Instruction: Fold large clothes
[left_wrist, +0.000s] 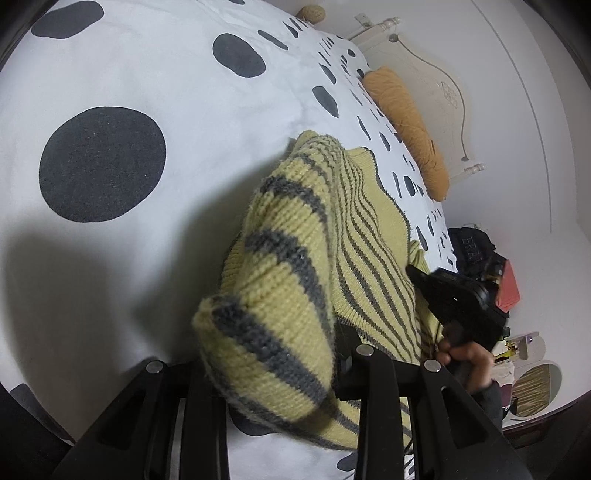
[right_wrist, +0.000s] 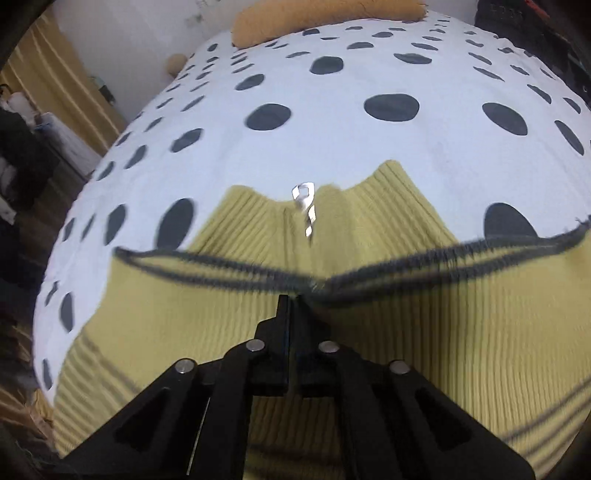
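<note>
Leftmost, the left wrist view: white bedspread (left_wrist: 155, 74) with dark spots, then a thick yellow sweater (left_wrist: 280, 280) with grey stripes bunched over the left hand-held gripper (left_wrist: 295, 373). Knit fills the gap between its fingers; jaws part closed on the fabric, tips hidden under it. Further right, only this view shows the right hand-held gripper (left_wrist: 458, 295) from outside, a hand (left_wrist: 461, 354) on its handle, an orange pillow (left_wrist: 406, 125) against a pale headboard (left_wrist: 436, 81), and dark bags (left_wrist: 472, 247) past the bed's end.

Right wrist view: curtain (right_wrist: 62, 85) at far left, then the bed. Only here the sweater's plain ribbed collar and a metal zip pull (right_wrist: 304, 206) show, lying flat on the bedspread. Jaws of the right hand-held gripper (right_wrist: 295, 299) pressed together, pinching the grey-edged hem at centre. Picture blurred.

Sweater lies on the bed, one part lifted, stripes narrow on the body, broad on the bunched part.
</note>
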